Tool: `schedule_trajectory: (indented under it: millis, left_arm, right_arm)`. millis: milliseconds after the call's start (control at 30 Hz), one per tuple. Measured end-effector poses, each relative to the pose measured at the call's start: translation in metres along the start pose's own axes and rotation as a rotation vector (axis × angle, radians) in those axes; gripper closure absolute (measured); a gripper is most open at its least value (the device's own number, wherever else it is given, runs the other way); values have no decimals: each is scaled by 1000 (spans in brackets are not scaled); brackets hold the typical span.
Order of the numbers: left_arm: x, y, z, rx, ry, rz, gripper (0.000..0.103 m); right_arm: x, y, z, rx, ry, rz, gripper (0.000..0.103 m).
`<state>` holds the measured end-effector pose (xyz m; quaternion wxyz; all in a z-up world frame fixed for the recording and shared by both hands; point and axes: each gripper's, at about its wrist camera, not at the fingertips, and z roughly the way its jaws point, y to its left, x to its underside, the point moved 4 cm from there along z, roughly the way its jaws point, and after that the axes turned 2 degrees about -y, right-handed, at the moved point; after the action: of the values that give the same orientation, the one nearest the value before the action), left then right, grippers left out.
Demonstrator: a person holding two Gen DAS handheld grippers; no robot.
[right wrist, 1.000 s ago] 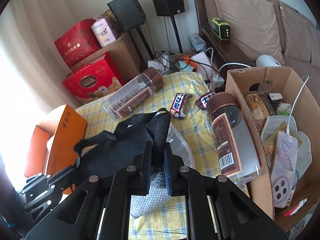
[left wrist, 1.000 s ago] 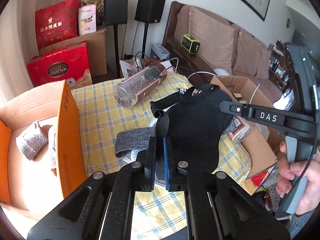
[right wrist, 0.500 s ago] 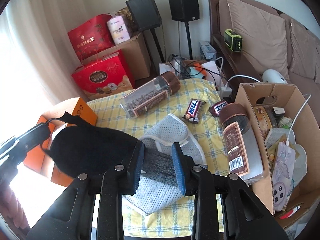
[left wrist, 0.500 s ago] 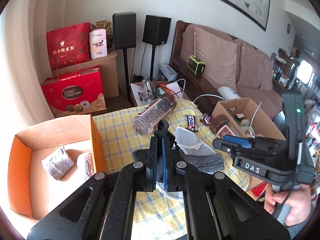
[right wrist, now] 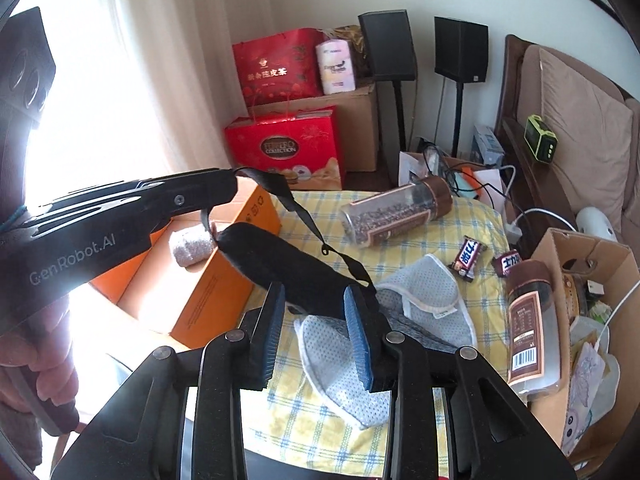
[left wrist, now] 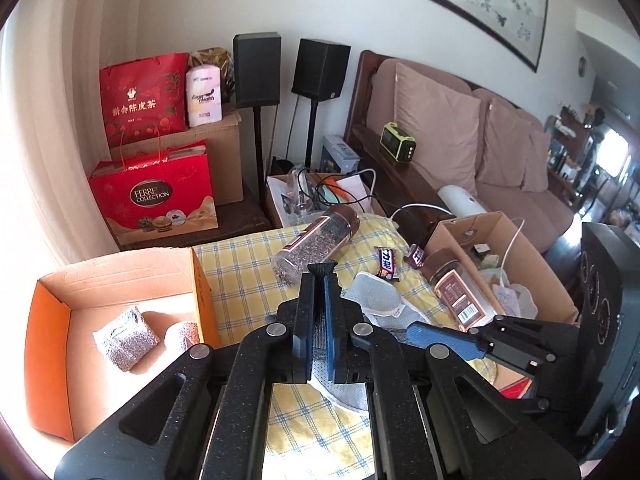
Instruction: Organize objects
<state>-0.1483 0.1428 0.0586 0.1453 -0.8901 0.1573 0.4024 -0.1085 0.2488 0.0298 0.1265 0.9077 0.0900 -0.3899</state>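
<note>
A black fabric pouch (right wrist: 280, 256) with thin straps hangs above the yellow checked tablecloth (right wrist: 412, 256). My left gripper (left wrist: 320, 280) is shut on one strap, whose end sticks out at the fingertips (left wrist: 320, 268). In the right wrist view the left gripper (right wrist: 224, 192) reaches in from the left, over the orange box (right wrist: 208, 292). My right gripper (right wrist: 316, 300) is open. The pouch's lower end lies just beyond its blue pads (right wrist: 358, 336), which do not press on it. Two grey mesh pouches (right wrist: 424, 292) lie on the cloth below.
The orange box (left wrist: 120, 280) holds two silvery sponges (left wrist: 126, 342). Two brown-capped jars (left wrist: 316, 248) (left wrist: 456, 296) and two snack bars (left wrist: 386, 262) lie on the cloth. A cardboard box (left wrist: 500, 240) of oddments stands right. Red gift boxes, speakers and a sofa are behind.
My right gripper opened and let go of the black pouch, then rolled and drew back. My left gripper rose with the pouch by its strap, toward the orange box.
</note>
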Motion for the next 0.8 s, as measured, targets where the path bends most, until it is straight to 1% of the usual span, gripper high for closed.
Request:
schedule_trajectory:
  millis: [167,267,433,500,600,700,800]
  left_arm:
    - [-10,-5,-7,14,-15,8,99]
    - [-14,-6,-12,32,-21,-2,99]
    - [-17,-11,-13,44,-13,20,99]
    - [-18,-14,-13,48,-10,26,99]
    - [-18,-16,-12,63,-4,25,99]
    - [-18,-19,-12,86,4,19,99]
    - [-19,-18,-13,91,3,26,99]
  right_arm:
    - [-6,12,-3,-29,-21,-22,68]
    - [-9,11,-2,-35,-22,-16,68]
    - [-11,7,0,-55,-33,-12,67]
    - [-11,10,0,-80,-38,-18,65]
    - [-11,19,2,-82,-49,-46,65]
    - [-13,21,4,-93,-65,-46,65]
    - [-15,23,4,-137,-81,-43,65]
